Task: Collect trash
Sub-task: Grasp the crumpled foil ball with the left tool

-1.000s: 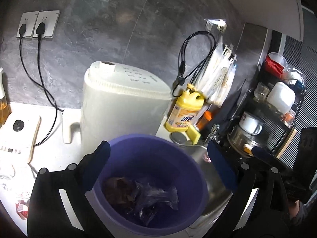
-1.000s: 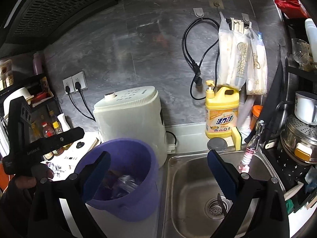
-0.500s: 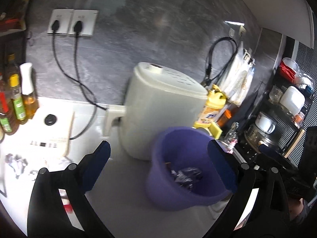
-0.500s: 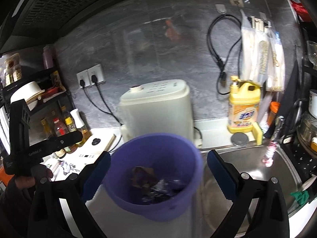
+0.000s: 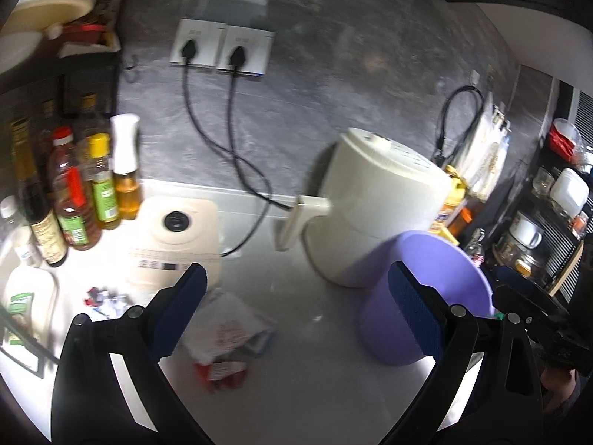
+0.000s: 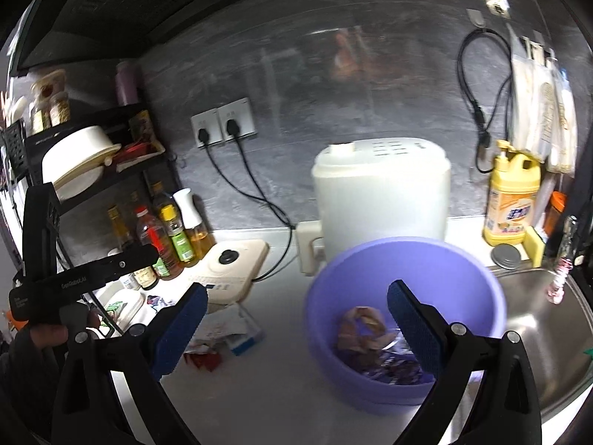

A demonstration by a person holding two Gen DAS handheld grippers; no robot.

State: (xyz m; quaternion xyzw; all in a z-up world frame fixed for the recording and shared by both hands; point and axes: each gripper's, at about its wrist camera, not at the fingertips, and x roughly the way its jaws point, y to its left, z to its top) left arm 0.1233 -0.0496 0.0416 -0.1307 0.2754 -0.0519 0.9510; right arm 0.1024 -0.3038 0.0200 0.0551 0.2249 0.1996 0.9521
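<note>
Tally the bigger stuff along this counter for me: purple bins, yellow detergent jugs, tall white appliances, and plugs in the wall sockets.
Purple bin: 1
Yellow detergent jug: 1
Tall white appliance: 1
Black plugs: 2
Total: 5

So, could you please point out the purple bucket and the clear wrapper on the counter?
purple bucket point(image 6: 370, 270): right wrist view, inner back wall.
clear wrapper point(image 5: 229, 328): left wrist view, middle of the sheet.

Worktop, back edge: white appliance point(image 6: 381, 193), yellow detergent bottle point(image 6: 513, 200); left corner: condiment bottles point(image 5: 78, 185); right end: sink point(image 6: 537, 319).
</note>
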